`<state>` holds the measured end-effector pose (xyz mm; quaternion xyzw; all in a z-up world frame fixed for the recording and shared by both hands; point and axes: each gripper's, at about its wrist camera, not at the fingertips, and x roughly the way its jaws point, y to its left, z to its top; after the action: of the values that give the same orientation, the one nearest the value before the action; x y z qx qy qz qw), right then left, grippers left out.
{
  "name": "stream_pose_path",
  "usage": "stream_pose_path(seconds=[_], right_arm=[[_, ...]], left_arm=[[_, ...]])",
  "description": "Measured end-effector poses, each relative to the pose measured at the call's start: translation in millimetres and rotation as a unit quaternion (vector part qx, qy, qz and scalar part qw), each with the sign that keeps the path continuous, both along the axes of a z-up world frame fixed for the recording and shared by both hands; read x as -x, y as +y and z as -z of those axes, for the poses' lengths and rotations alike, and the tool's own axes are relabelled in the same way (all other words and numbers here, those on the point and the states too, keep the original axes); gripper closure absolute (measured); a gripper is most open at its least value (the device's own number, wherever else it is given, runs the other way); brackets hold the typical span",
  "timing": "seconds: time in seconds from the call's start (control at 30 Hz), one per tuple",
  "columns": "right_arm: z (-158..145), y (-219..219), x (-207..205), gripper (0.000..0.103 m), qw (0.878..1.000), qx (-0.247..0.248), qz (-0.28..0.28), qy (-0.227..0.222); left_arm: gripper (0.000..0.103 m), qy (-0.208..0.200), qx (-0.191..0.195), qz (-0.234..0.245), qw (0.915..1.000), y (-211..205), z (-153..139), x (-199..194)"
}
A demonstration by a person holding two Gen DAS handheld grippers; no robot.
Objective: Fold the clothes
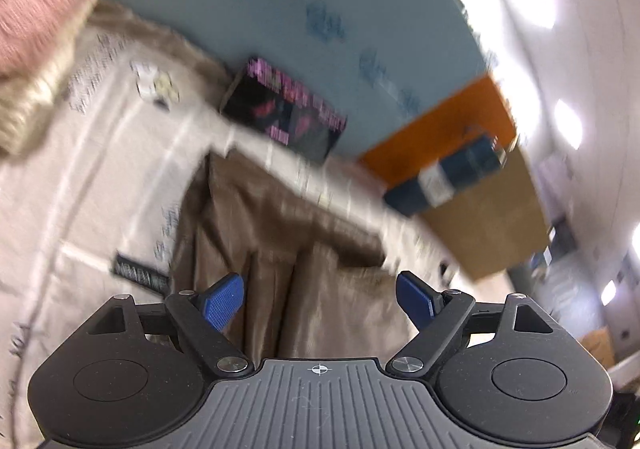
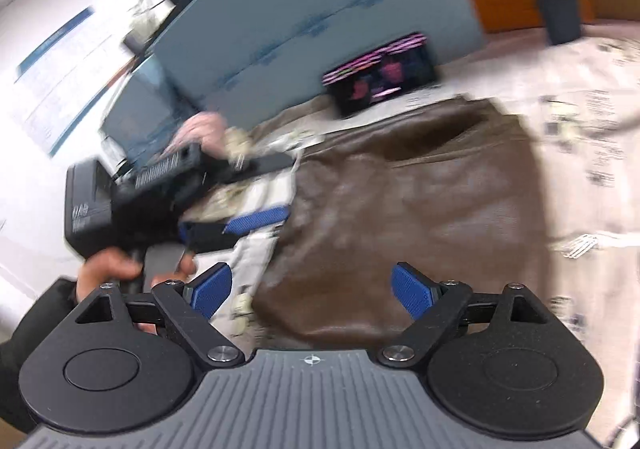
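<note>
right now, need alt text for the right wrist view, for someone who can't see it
The open right gripper hovers over a brown garment lying on a pale printed cloth. At left, a hand holds the left gripper. The picture is motion-blurred.

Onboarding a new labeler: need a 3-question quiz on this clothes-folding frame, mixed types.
1. True or false: the right gripper is clamped on the brown garment.
2. What lies under the brown garment? A) bare wood B) a pale printed cloth C) a green mat
3. Fill in: the black box with pink print stands against the ___ panel.

Key
1. False: its jaws stand apart with nothing between them. The left gripper is open as well.
2. B
3. blue
</note>
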<state>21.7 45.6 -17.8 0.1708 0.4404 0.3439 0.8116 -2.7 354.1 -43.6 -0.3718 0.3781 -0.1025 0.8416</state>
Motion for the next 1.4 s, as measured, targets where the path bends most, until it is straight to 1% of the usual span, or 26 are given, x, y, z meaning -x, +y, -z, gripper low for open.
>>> stream_pose_path(seconds=[0.07, 0.17, 0.23, 0.27, 0.33, 0.37, 0.43, 0.5, 0.57, 0.67, 0.7, 0.8, 0.87, 0.9, 0.97, 1.0, 1.07, 1.1, 1.13, 1.2, 1.27, 1.33, 1.4], right_arm=[[-1.2, -14.0, -1.8, 0.016, 1.000, 0.001, 0.016, 0.001], [4.7, -30.7, -3.9, 0.016, 0.999, -0.006, 0.042, 0.013], [9.2, -36.8, -4.6, 0.016, 0.998, -0.005, 0.053, 0.021], [11.3, -39.3, -4.8, 0.016, 0.998, -0.004, 0.057, 0.024], [14.1, -42.5, -5.8, 0.016, 0.998, -0.004, 0.063, 0.029], [15.3, -44.2, -6.5, 0.016, 0.997, -0.003, 0.064, 0.030], [16.2, -46.8, -8.0, 0.016, 0.997, -0.001, 0.066, 0.030], [15.1, -49.1, -9.1, 0.016, 0.997, 0.000, 0.068, 0.027], [12.5, -51.1, -10.8, 0.016, 0.998, -0.003, 0.066, 0.020], [9.3, -53.7, -14.6, 0.016, 0.998, -0.004, 0.067, 0.011], [8.6, -54.3, -16.0, 0.016, 0.998, -0.003, 0.067, 0.009], [7.5, -55.6, -20.6, 0.016, 0.998, -0.001, 0.070, 0.004], [7.9, -55.8, -23.7, 0.016, 0.997, 0.002, 0.072, 0.003], [8.5, -55.5, -25.1, 0.016, 0.997, 0.004, 0.073, 0.003], [9.7, -55.1, -27.9, 0.016, 0.997, 0.010, 0.075, 0.003], [10.5, -54.9, -29.5, 0.016, 0.997, 0.013, 0.077, 0.003], [11.9, -54.7, -32.7, 0.016, 0.996, 0.022, 0.081, 0.001], [12.6, -54.8, -34.4, 0.016, 0.996, 0.026, 0.084, 0.000], [13.8, -55.0, -36.4, 0.016, 0.996, 0.029, 0.086, 0.001], [16.6, -55.3, -40.7, 0.016, 0.995, 0.036, 0.092, 0.002], [21.7, -54.7, -45.4, 0.015, 0.994, 0.042, 0.099, 0.010], [27.5, -54.9, -50.9, 0.015, 0.993, 0.045, 0.105, 0.021], [33.4, -55.4, -56.2, 0.015, 0.993, 0.039, 0.104, 0.037]], left_arm=[[0.019, 0.027, -0.009, 0.003, 0.9996, -7.4, 8.9, -2.4], [0.021, 0.031, -0.032, -0.001, 0.9990, -15.7, 11.2, -0.9], [0.030, 0.030, -0.063, 0.000, 0.9976, -23.1, 9.2, -0.3], [0.034, 0.027, -0.087, 0.001, 0.9958, -28.9, 7.5, 0.9], [0.061, 0.015, -0.148, 0.010, 0.9889, -43.2, 4.4, 4.5], [0.064, 0.003, -0.173, 0.017, 0.9848, -49.5, 2.3, 7.3], [0.078, -0.025, -0.216, 0.032, 0.9756, -60.9, -2.9, 14.2], [0.086, -0.057, -0.247, 0.042, 0.9664, -70.7, -12.7, 19.6], [0.088, -0.093, -0.273, 0.047, 0.9565, -77.7, -25.2, 23.8], [0.088, -0.118, -0.309, 0.044, 0.9428, -81.3, -37.1, 23.8], [0.089, -0.115, -0.319, 0.042, 0.9400, -80.4, -37.2, 22.7], [0.088, -0.080, -0.340, 0.039, 0.9361, -75.6, -24.5, 18.3], [0.085, -0.057, -0.349, 0.039, 0.9347, -74.8, -11.4, 17.4], [0.080, -0.053, -0.352, 0.037, 0.9338, -75.3, -8.2, 17.5], [0.074, -0.051, -0.352, 0.031, 0.9340, -75.9, -8.9, 17.1], [0.066, -0.050, -0.350, 0.029, 0.9350, -75.0, -10.2, 16.8], [0.052, -0.045, -0.336, 0.011, 0.9406, -66.6, -14.2, 17.1], [0.039, -0.038, -0.325, -0.006, 0.9449, -59.8, -16.5, 16.6], [0.031, -0.029, -0.307, -0.025, 0.9508, -50.6, -18.1, 15.9], [0.024, -0.011, -0.265, -0.059, 0.9623, -30.1, -20.0, 15.0], [0.023, 0.003, -0.220, -0.091, 0.9711, -10.6, -21.2, 14.2], [0.018, 0.011, -0.167, -0.105, 0.9803, 4.3, -18.7, 12.9], [0.013, 0.028, -0.114, -0.103, 0.9878, 13.3, -13.5, 11.2]])
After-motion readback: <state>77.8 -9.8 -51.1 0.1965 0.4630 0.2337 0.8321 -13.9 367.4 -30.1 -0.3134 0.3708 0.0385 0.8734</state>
